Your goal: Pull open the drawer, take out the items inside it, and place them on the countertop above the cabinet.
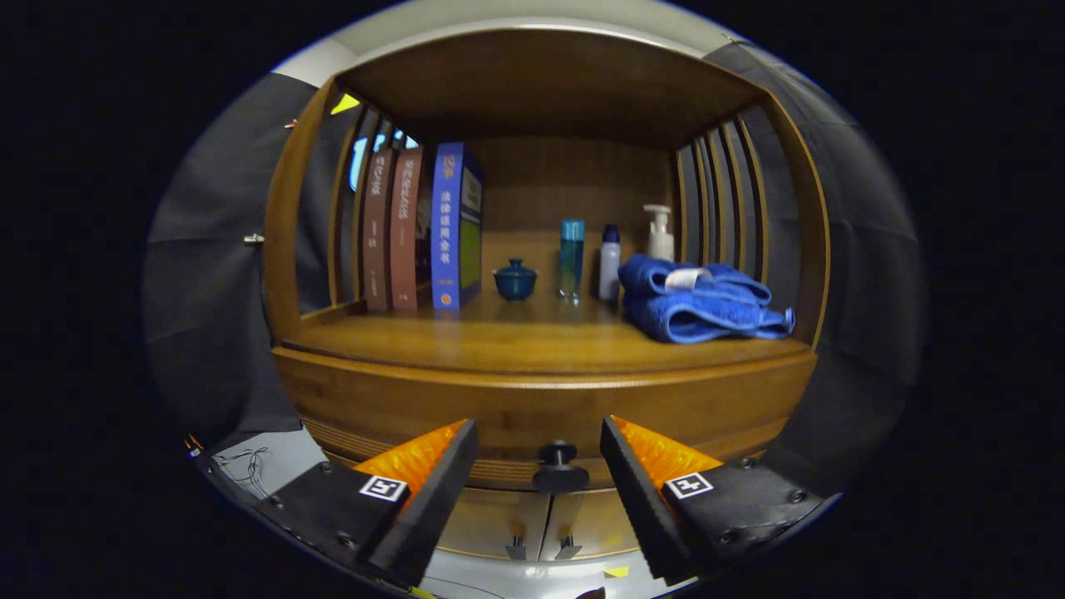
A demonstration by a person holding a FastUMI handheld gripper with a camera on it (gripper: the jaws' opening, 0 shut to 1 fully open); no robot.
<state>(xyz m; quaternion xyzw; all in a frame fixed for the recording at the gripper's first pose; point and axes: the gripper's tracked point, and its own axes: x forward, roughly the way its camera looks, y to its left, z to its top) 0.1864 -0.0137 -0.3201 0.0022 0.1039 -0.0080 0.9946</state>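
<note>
A: Item one, nearest you: your gripper (539,445), fingers spread wide apart and pinching nothing.

B: What sits between them?

A: Item two: the small dark round knob (558,466) of the wooden drawer front (532,416). It lies in the gap between your fingertips, touching neither. You are facing a closed drawer, so its contents are hidden from you.

B: And lower down?

A: Item three: two pale cabinet doors (541,520) under the drawer, each with a small dark handle (516,549) by the middle seam.

B: Beyond the fingers?

A: Item four: the brown wooden countertop (499,341), directly above the drawer, roofed by a wooden shelf with slatted sides.

B: List what stands on it.

A: Item five, toward your right: a folded blue towel (703,308), closest to the front edge. Item six, farther back in the middle: a small dark blue lidded bowl (515,279), a tall teal bottle (572,258), and a short white bottle with a dark cap (610,262) just beside the towel. Item seven: a white pump dispenser (661,233) behind the towel. Item eight, at your left: three upright books, two reddish-brown ones (391,229) and a blue one (453,225).
</note>
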